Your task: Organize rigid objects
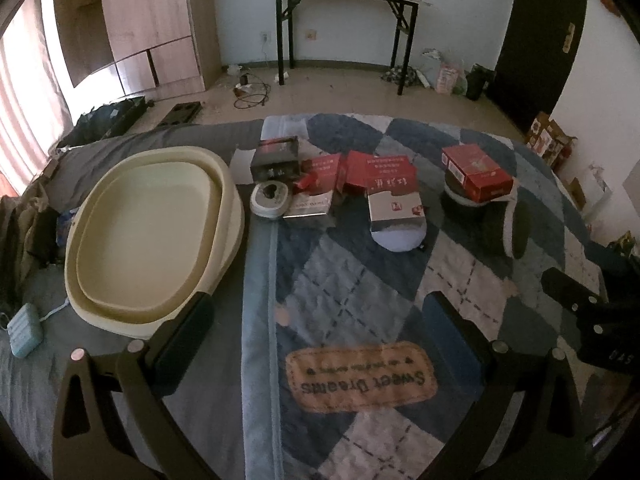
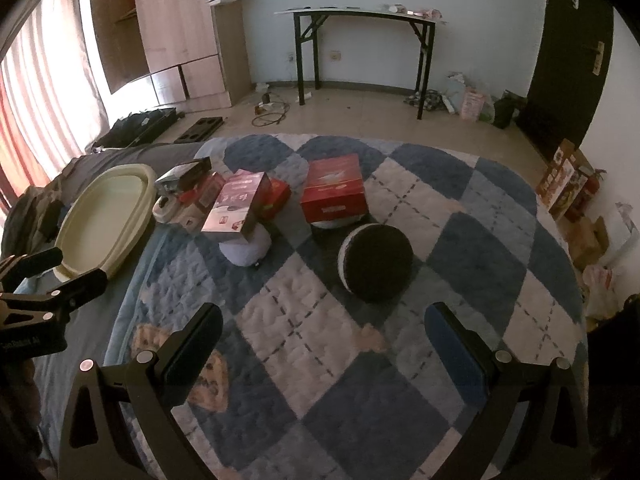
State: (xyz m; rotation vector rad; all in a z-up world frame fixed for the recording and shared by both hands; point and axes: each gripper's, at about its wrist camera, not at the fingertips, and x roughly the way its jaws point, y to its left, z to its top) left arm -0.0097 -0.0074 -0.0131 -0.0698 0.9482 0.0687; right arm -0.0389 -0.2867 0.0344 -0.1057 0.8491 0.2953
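Observation:
A cream oval basin sits on the bed at the left. Beside it lie several boxes: a black box, red boxes, a red-and-silver box resting on a pale round cushion, and a red box on another cushion. A small white round device lies by the basin. A black-and-white cookie-shaped cushion stands on edge. My left gripper and right gripper are open and empty above the quilt.
A checked blue quilt covers the bed. A small blue charger lies at the left edge. The right gripper shows in the left wrist view. A black folding table, a wooden wardrobe and floor clutter stand beyond.

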